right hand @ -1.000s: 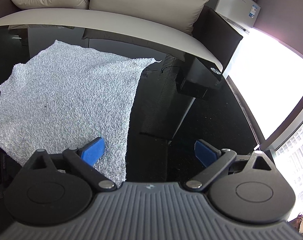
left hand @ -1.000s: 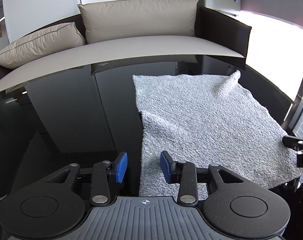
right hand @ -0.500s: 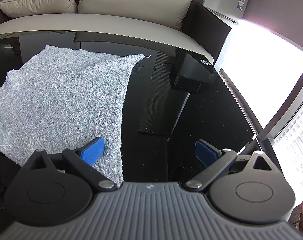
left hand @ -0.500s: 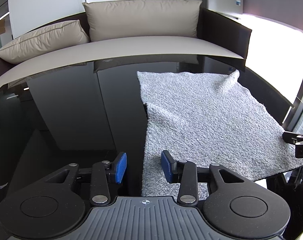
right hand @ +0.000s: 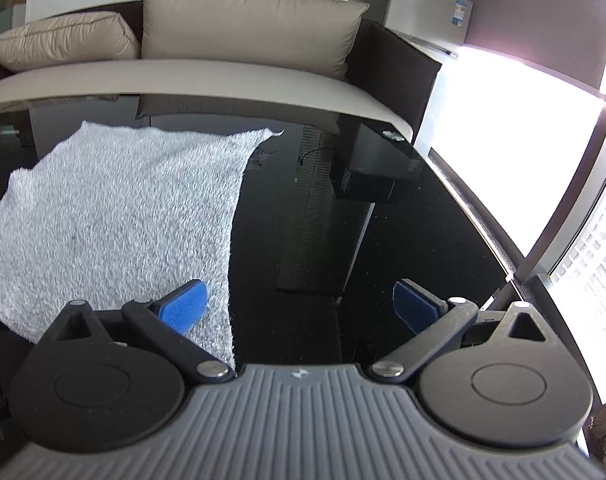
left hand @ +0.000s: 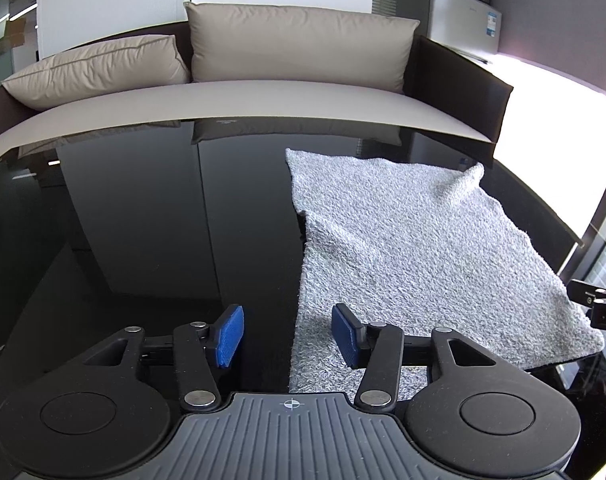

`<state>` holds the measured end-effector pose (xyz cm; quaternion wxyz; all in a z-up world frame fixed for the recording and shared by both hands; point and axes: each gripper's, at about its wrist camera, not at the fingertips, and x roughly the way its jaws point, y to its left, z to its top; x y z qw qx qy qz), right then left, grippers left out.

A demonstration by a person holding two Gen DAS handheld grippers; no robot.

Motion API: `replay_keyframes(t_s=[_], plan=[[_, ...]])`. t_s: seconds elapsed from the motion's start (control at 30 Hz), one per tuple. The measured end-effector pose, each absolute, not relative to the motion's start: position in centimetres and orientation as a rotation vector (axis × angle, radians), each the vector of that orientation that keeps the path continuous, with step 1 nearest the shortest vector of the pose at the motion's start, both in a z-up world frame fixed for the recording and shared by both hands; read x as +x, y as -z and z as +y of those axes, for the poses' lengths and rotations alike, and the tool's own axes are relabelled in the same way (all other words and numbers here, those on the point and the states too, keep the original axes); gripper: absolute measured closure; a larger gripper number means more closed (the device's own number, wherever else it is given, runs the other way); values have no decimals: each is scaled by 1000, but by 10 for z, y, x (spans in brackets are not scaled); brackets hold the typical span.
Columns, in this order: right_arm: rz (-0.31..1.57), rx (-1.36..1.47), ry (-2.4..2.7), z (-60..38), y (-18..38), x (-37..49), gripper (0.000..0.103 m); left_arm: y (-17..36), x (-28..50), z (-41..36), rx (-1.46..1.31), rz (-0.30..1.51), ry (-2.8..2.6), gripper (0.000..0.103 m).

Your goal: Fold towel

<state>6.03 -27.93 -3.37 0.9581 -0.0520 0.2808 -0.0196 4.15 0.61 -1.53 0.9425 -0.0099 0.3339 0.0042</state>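
Observation:
A light grey fluffy towel (left hand: 415, 248) lies spread flat on a glossy black table (left hand: 143, 220); it also shows in the right wrist view (right hand: 115, 216). My left gripper (left hand: 289, 334) is open and empty over the towel's near left corner, its right pad above the cloth. My right gripper (right hand: 299, 302) is wide open and empty at the towel's near right edge, its left pad (right hand: 185, 304) over the cloth. The towel's far right corner (left hand: 473, 174) is slightly turned up. The right gripper's tip shows at the right edge of the left wrist view (left hand: 595, 300).
A beige sofa with cushions (left hand: 295, 48) runs along the table's far edge. A small fridge (right hand: 427, 8) stands at the back right. A bright window (right hand: 543, 160) is at the right. The black table top (right hand: 383, 240) reflects the room.
Both grippers have drawn back and lifted slightly, so the towel sits farther off in each view. The jaws' opening is unchanged and the towel has not moved.

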Motion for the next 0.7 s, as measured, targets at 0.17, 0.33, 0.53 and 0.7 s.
replay_keyframes(t_s=[0.17,0.33,0.53,0.7], plan=[[529,5,16,-286,26,49,1,8,31,2,-1,632,-20,13],[524,53,-30,-280,23,35,1,4,22,2,-25,612,-7,1],[543,97,-71,-273,23,19,1,2,12,1,-44,614,18,1],[558,75,-92,-261,24,6,1,0,1,2,-71,601,36,1]])
